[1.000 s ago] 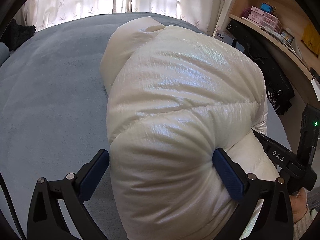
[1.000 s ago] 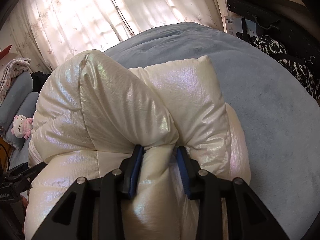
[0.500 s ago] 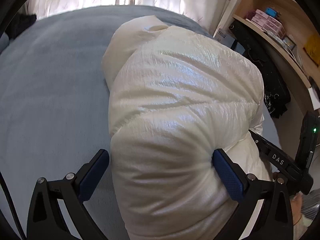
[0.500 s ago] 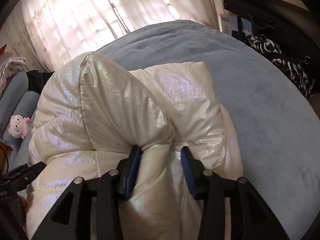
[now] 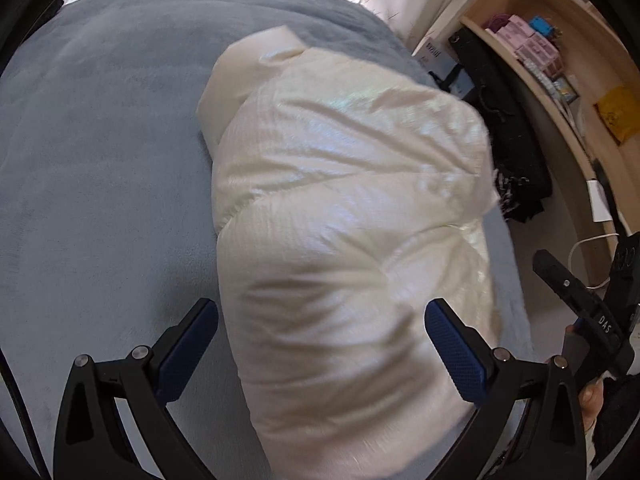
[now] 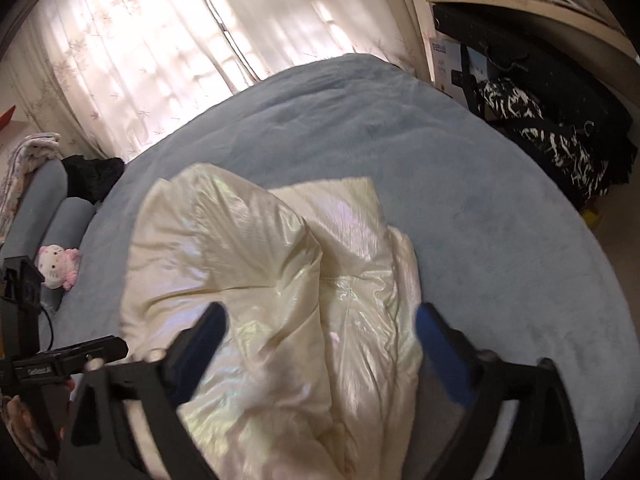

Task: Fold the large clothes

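A cream, shiny puffer jacket (image 5: 352, 216) lies folded in a thick bundle on the blue-grey bed (image 5: 100, 160). My left gripper (image 5: 320, 348) is open, its blue pads on either side of the bundle's near end. In the right wrist view the jacket (image 6: 260, 280) lies below and ahead of my right gripper (image 6: 320, 344), which is wide open and holds nothing. The right gripper's body shows at the right edge of the left wrist view (image 5: 580, 304).
Curtains (image 6: 160, 40) hang behind the bed. A wooden shelf unit (image 5: 560, 60) with boxes and dark clothes (image 6: 552, 136) stands to the right. A plush toy (image 6: 56, 266) and pillows (image 6: 44, 216) lie at the bed's left side.
My right gripper has opened, let go of the jacket fold and pulled back and up. The left gripper stays open and has drawn back slightly from the bundle.
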Available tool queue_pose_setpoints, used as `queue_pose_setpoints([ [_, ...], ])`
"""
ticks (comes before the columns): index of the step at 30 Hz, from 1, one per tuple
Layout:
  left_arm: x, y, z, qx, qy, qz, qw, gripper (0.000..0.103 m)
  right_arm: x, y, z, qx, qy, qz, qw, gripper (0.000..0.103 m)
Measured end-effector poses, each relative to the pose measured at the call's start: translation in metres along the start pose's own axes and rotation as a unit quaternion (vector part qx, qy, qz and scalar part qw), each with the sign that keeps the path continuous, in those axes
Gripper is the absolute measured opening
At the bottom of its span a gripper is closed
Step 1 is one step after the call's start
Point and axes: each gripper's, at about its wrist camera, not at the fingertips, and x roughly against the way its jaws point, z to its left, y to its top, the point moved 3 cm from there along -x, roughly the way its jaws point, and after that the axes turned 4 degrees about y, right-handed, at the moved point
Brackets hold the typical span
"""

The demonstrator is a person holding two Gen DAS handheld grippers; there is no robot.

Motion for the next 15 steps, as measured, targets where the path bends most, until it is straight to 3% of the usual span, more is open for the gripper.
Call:
queue_pose_setpoints([
  [7, 0.024, -0.012, 0.006, -0.032, -0.004, 0.002, 0.9995, 0.102, 0.025, 0.007, -0.001, 0.030, 0.034, 0.024, 0.999, 0.103],
  [11, 0.010, -0.014, 0.009, -0.026, -0.009, 0.017, 0.9995, 0.102, 0.006, -0.006, -0.010, 0.030, 0.044, 0.071, 0.996, 0.103],
  [15, -0.024, -0.019, 0.020, -0.015, -0.013, 0.045, 0.9988, 0.102, -0.014, -0.018, -0.014, 0.033, 0.057, 0.089, 0.994, 0.103],
])
